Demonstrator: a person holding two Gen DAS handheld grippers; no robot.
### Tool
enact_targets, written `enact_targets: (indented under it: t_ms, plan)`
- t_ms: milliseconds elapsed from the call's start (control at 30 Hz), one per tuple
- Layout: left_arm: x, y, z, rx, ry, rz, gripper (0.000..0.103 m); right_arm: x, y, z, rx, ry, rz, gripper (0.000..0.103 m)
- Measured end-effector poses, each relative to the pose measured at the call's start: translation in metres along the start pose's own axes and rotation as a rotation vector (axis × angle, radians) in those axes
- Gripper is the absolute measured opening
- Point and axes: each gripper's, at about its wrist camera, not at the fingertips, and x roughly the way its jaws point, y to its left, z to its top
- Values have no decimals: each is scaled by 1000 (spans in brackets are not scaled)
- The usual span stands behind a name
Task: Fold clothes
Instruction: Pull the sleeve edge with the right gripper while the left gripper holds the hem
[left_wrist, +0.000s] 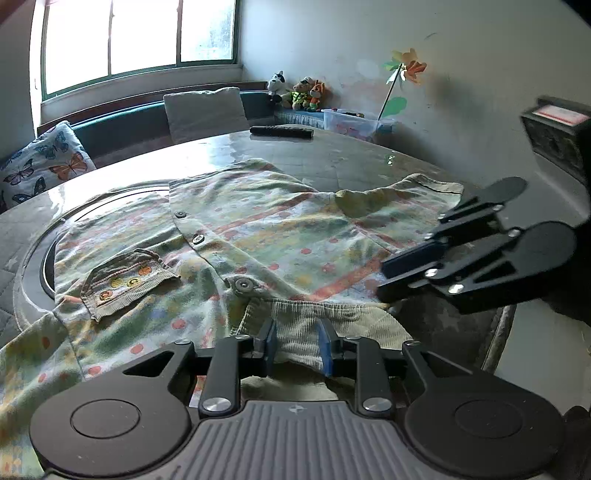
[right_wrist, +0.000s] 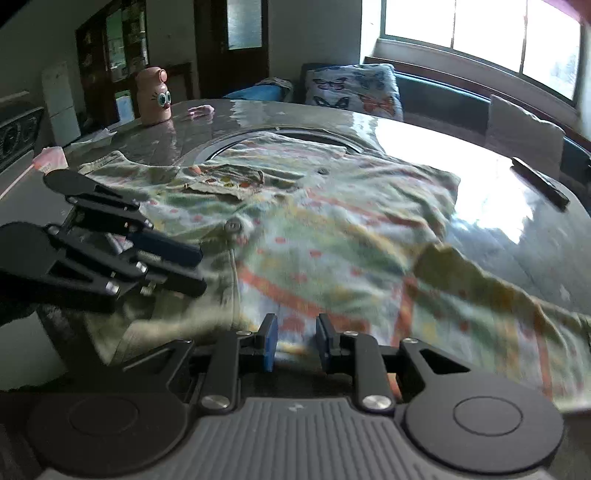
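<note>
A small patterned button shirt (left_wrist: 258, 236) with a corduroy pocket (left_wrist: 125, 280) lies spread on a round stone table (left_wrist: 332, 155). My left gripper (left_wrist: 298, 343) is open, its blue pads either side of the shirt's corduroy collar (left_wrist: 295, 317) at the near edge. My right gripper (right_wrist: 295, 341) is open over the shirt's near shoulder (right_wrist: 332, 273). The right gripper shows in the left wrist view (left_wrist: 406, 273) just right of the collar. The left gripper shows in the right wrist view (right_wrist: 184, 266) at the left, beside the collar.
A black remote (left_wrist: 280, 132) lies at the table's far side. A pink bottle toy (right_wrist: 153, 96) stands at the far left of the table. A bench with a butterfly cushion (left_wrist: 44, 166) and soft toys (left_wrist: 299, 94) runs under the window. A turntable ring (right_wrist: 236, 140) lies under the shirt.
</note>
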Motion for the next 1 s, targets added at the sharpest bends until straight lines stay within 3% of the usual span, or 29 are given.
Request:
enact_targets:
  t_ms: [367,467,567,700,1000]
  plan:
    - [-3,-18,13,23,-33,-20,28,-17,-7,-15,69,-39,-31,21]
    - [1,-22,18,20,-37,-24,34,-30,-19,-16,128,-76,-49,22]
    - [6,-26,20,11,-36,-22,44,-40,-42,-19,206,-107,-135,22]
    - [9,-29,22,11,-34,-24,50,-42,-83,-30,329,-123,-244,22]
    - [15,-31,24,-1,-15,-13,53,-36,-161,-60,486,-124,-449,22]
